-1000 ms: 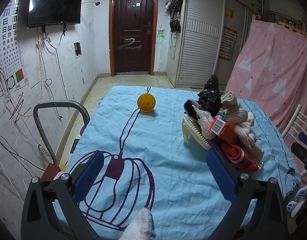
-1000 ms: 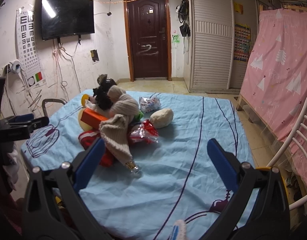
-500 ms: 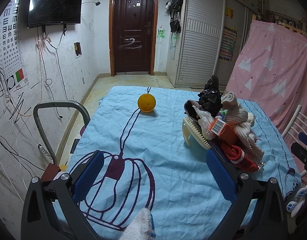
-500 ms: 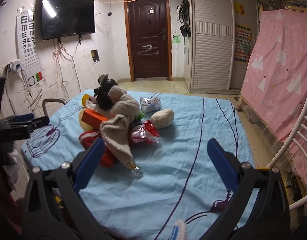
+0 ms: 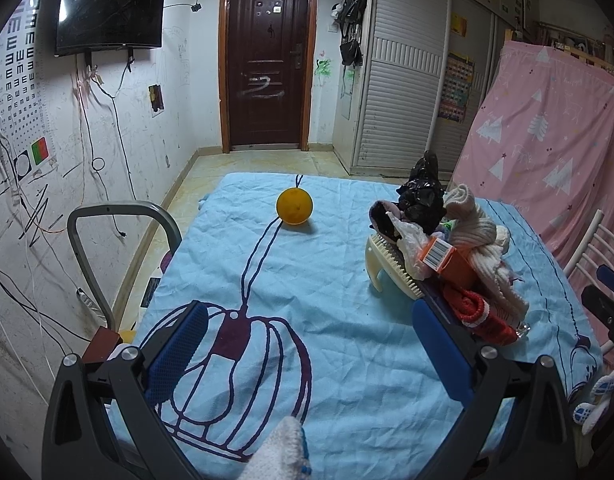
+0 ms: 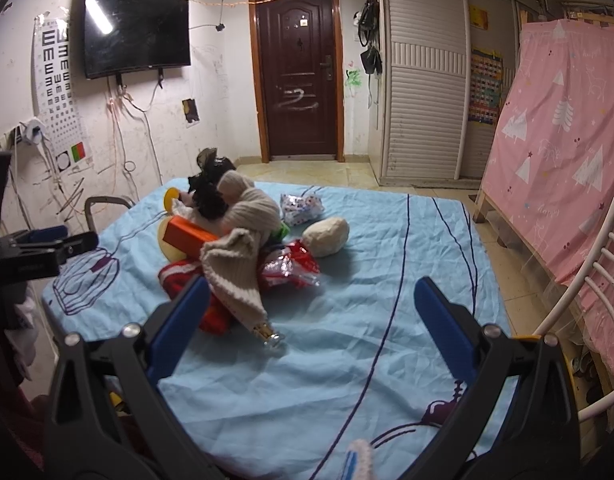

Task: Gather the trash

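2 grippers wide open, nothing held; trash pile on the bed, untouched.

Left wrist view: left gripper (image 5: 307,352) hovers over blue sheet (image 5: 307,280), fingers (image 5: 175,354) spread full, empty. Orange ball (image 5: 294,206) sits alone toward far edge; pile w/ black bag (image 5: 423,196), orange box (image 5: 447,260), cream brush (image 5: 391,268), knit cloth (image 5: 481,236) lies just right of the gripper.
Right wrist view: right gripper (image 6: 307,312) also spread full, empty, pile ahead-left. Foil wrapper (image 6: 291,270) at pile's near edge, printed wrapper (image 6: 301,208) behind. Wrappers likely light, crinkly, slippery: pinch a bunched fold. Box prob. stiff, light: grip across narrow sides. Black bag soft: take the knotted top.
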Demonstrator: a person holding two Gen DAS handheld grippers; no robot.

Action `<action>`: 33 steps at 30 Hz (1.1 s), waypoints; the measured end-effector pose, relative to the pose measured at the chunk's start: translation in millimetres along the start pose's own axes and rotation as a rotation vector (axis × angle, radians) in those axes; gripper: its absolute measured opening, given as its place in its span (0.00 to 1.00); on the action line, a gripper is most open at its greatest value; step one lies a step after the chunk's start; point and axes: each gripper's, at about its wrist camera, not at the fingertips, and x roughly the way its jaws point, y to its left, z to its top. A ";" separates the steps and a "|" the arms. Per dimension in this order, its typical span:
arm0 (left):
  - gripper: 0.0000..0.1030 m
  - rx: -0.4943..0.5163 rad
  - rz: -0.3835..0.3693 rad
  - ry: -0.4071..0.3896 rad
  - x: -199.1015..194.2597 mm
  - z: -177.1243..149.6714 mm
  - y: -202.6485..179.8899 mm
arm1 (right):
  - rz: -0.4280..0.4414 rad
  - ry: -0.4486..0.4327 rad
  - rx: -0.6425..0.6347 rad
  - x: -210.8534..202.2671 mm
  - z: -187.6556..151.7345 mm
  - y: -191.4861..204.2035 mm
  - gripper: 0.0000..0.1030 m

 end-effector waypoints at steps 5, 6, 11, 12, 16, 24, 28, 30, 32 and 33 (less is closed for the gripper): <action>0.90 0.001 0.004 0.001 0.8 0.3 0.2 | -0.001 0.002 -0.002 -1.1 1.5 -0.8 0.96; 0.90 0.001 0.005 -0.001 0.0 0.7 0.5 | -0.001 0.000 -0.001 -1.0 1.5 -0.9 0.96; 0.90 0.001 0.006 0.003 2.1 0.0 -0.8 | 0.000 0.003 -0.002 -1.1 0.8 -0.8 0.96; 0.90 0.001 0.007 0.003 2.6 -0.1 -1.0 | 0.001 0.004 -0.006 -0.6 -0.5 0.9 0.96; 0.90 0.001 0.009 0.001 2.4 0.5 -1.3 | 0.001 0.000 -0.002 -0.6 -0.3 -0.4 0.96; 0.90 0.002 0.012 0.007 5.4 2.2 -1.4 | 0.006 0.008 -0.002 3.9 1.9 -4.1 0.96; 0.90 0.002 0.012 0.018 11.7 5.7 -2.7 | 0.014 0.013 0.002 11.2 3.5 -3.7 0.96; 0.90 0.004 0.009 0.031 17.8 8.8 -4.4 | 0.030 0.018 0.003 15.9 5.0 -3.6 0.96; 0.90 0.002 -0.006 0.045 23.6 12.4 -5.2 | 0.047 0.026 0.002 21.5 6.6 -2.6 0.96; 0.90 0.001 -0.021 0.054 27.5 15.0 -6.2 | 0.060 0.030 0.001 24.5 7.6 -1.2 0.96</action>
